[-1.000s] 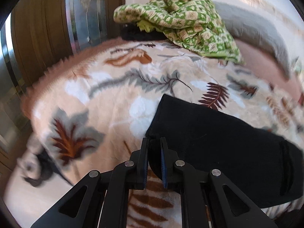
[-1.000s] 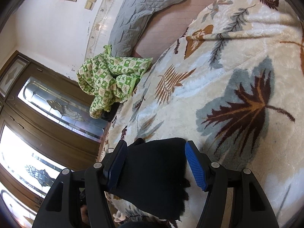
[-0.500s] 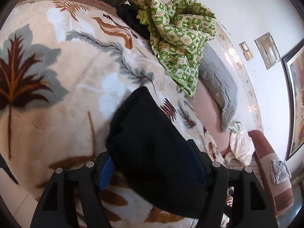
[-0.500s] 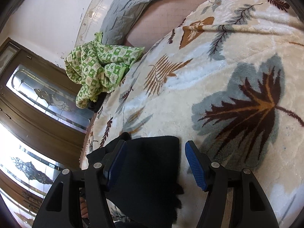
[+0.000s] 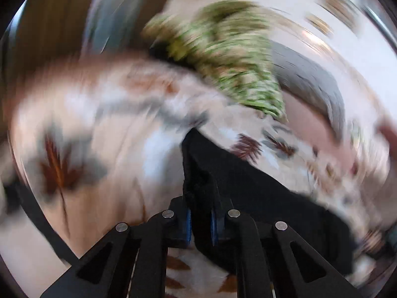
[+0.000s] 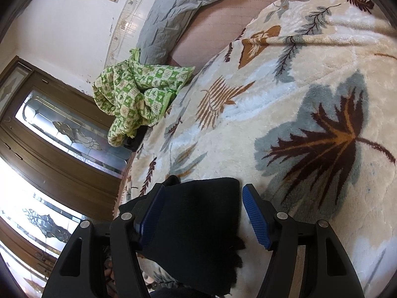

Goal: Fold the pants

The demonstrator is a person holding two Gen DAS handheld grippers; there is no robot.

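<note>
Left wrist view: the left gripper [image 5: 200,219], open wide half a second ago, is closing on the black pants [image 5: 248,188] lying on the blanket [image 5: 104,149], re-gripped for folding. Right wrist view: the right gripper [image 6: 202,213] remains wide, straddling the pants [image 6: 198,231] without pinching.

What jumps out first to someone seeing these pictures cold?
The black pants lie near the edge of a cream leaf-print blanket. The left gripper, its jaws closing, pinches a fold of them; the right gripper straddles them, open. Behind sits a crumpled green checked cloth.
</note>
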